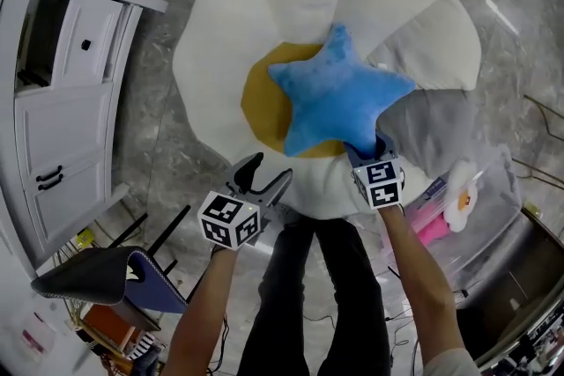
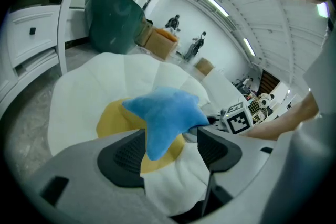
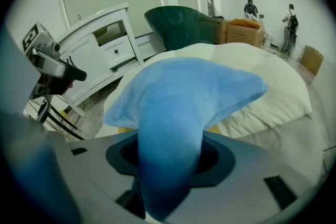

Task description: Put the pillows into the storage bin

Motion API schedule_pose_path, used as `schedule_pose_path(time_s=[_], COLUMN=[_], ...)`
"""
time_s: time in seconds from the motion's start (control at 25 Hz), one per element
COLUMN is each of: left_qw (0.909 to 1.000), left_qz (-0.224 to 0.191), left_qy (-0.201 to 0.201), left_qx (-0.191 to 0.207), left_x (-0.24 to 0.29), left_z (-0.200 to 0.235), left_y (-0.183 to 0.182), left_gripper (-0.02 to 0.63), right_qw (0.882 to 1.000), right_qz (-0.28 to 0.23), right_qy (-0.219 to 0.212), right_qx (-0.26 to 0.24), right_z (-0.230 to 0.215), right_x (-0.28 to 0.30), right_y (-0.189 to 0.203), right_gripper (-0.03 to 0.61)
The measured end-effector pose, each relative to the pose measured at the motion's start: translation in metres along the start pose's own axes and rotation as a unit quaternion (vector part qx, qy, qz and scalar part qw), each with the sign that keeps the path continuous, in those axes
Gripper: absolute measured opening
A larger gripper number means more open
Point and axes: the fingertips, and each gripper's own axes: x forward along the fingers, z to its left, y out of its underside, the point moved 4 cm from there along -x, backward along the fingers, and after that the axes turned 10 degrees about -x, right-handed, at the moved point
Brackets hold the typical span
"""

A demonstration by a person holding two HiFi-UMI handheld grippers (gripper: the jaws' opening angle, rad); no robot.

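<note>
A blue star-shaped pillow [image 1: 339, 94] hangs over a big white flower-shaped cushion [image 1: 264, 4] with a yellow centre [image 1: 262, 97]. My right gripper [image 1: 366, 150] is shut on one arm of the star, which fills the space between its jaws in the right gripper view [image 3: 170, 134]. My left gripper [image 1: 262, 179] stands open near the cushion's near edge, nothing between its fingers. From the left gripper view the blue pillow [image 2: 165, 115] appears just beyond the jaws, apart from them, with the right gripper's marker cube [image 2: 237, 119] to its right.
A white cabinet [image 1: 62, 92] stands at the left. A clear storage bin [image 1: 493, 216] with a pink thing and a small flower toy [image 1: 460, 200] sits at the right. A dark chair [image 1: 115, 273] is at lower left. The floor is grey marble.
</note>
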Motion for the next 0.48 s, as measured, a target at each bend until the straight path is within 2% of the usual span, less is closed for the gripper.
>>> schedule_pose_path(time_s=[0.28,0.48], left_qw=[0.9984,0.9964], left_qz=[0.055,0.070], left_qy=[0.001,-0.006], left_qx=[0.014,0.048], left_x=[0.000,-0.008], left_z=[-0.010,-0.021], left_y=[0.014,0.009], left_gripper=[0.304,0.341], right_qw=[0.998,0.996], right_qz=[-0.057,-0.089], right_qy=[-0.005,-0.015], right_qx=[-0.012,-0.018], right_z=[0.030,0.056], right_x=[-0.062,-0.098], right_y=[-0.035,-0.061], right_gripper=[0.218,0.219])
